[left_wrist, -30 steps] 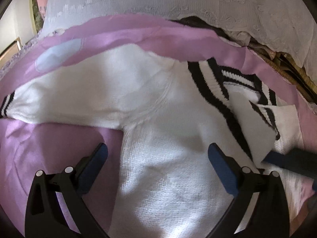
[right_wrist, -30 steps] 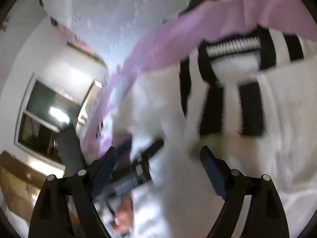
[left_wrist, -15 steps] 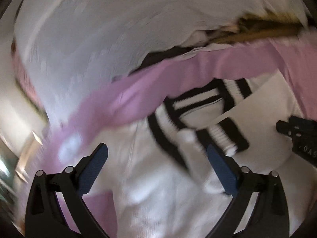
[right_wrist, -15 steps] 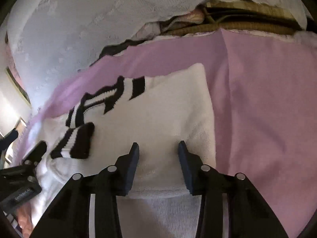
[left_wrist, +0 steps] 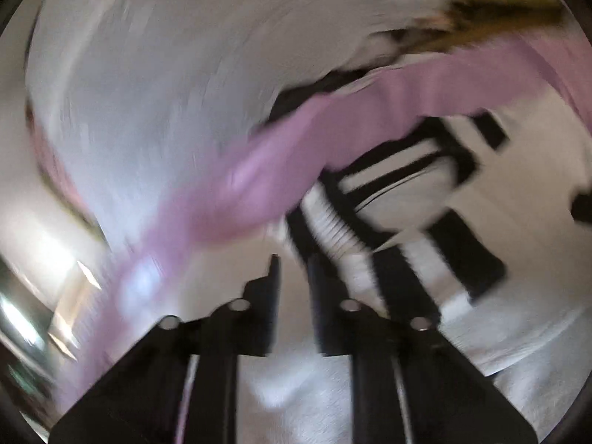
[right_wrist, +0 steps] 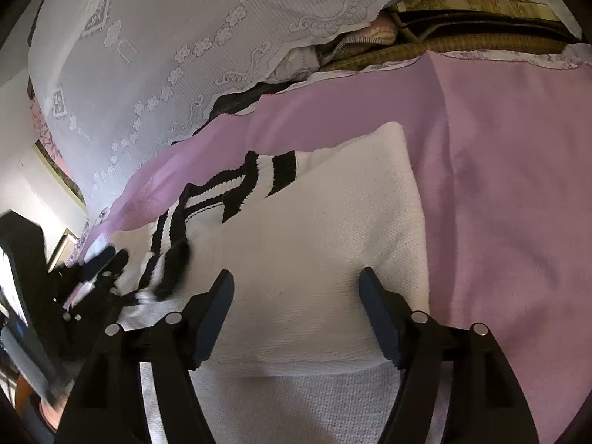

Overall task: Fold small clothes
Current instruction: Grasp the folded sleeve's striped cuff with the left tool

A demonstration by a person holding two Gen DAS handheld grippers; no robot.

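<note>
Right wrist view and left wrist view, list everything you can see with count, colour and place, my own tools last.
sweater: one, white knit with black stripes at neck and cuff, partly folded on the pink sheet.
pink sheet: one, pink, spread under the sweater.
lace cloth: one, white with a flower pattern, behind the sheet.
woven mat: one, tan, at the far edge, partly covered by the lace.
left tool: one, black, jaws have just closed, on white sweater fabric.
right tool: one, black with blue pads, jaws just opened, over the folded sweater.
</note>
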